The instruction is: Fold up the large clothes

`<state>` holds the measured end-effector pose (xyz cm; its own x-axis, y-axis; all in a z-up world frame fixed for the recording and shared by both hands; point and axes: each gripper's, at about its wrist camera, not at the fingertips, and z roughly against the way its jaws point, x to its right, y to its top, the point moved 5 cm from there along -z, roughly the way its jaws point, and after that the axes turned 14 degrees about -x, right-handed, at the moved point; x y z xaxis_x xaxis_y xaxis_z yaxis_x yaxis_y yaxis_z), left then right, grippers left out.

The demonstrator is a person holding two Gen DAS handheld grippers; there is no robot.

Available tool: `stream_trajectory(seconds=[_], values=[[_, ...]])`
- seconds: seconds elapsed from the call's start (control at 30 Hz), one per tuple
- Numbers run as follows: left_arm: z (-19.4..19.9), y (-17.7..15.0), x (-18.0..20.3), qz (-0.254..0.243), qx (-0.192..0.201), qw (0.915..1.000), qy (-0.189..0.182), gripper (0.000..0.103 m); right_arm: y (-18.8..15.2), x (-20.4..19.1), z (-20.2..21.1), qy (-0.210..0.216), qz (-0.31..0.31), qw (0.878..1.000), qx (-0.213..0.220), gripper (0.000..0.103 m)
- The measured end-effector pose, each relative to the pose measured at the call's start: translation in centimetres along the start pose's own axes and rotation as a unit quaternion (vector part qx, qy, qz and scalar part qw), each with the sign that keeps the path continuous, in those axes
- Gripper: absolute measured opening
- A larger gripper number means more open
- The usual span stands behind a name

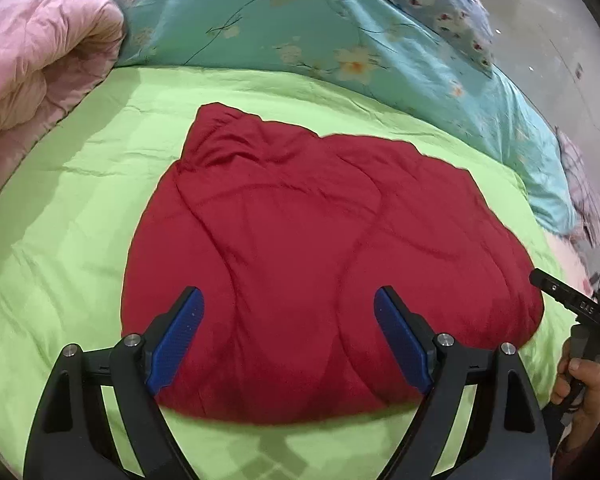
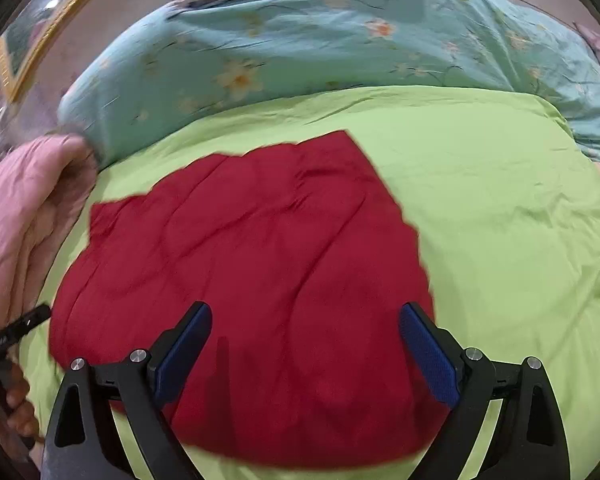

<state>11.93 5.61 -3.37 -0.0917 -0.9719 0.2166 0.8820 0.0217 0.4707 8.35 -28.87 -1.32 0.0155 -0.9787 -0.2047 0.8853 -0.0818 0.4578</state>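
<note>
Near hem of the crumpled dark red cloth garment point(image 1: 324, 264) motion-blurred and partly hidden behind black gripper arms, pink quilted blanket point(image 1: 32, 68) left of it cut by frame edge, garment type indeterminate

The dark red garment point(image 1: 324, 256) lies flat on the green bedspread point(image 1: 76, 208) — folded into a rough, wrinkled block. In the left wrist view one narrower corner juts toward 11 o'clock — creases cross its top.
</note>
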Motion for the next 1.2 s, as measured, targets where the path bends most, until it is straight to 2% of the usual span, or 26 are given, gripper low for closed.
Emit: stream_trajectory(seconds=[0.13,0.27,0.63,1.0,1.2], values=[[-0.2,-1.7,1.1,-0.020,-0.010,0.9997,-0.003,0.088,-1.6,-2.1,-0.3,-0.005,0.038,0.999,-0.012,0.095],[-2.6,-2.7,1.3,-0.032,-0.045,0.9982,0.025,0.087,-2.5,-1.6,-3.0,-0.033,0.036,0.998,-0.043,0.095],[-4.6,-3.1,0.2,-0.034,-0.038,0.9982,0.031,0.095,-3.7,-0.8,-4.5,-0.016,0.025,0.999,-0.043,0.095],[-4.1,-3.7,0.2,-0.034,-0.035,0.9979,0.043,0.095,-4.5,-1.6,-3.3,-0.045,0.034,0.998,-0.038,0.095],[-4.0,-3.9,0.3,-0.033,-0.035,0.9976,0.050,0.095,-4.8,-2.0,-2.2,-0.047,0.035,0.998,-0.026,0.095]])
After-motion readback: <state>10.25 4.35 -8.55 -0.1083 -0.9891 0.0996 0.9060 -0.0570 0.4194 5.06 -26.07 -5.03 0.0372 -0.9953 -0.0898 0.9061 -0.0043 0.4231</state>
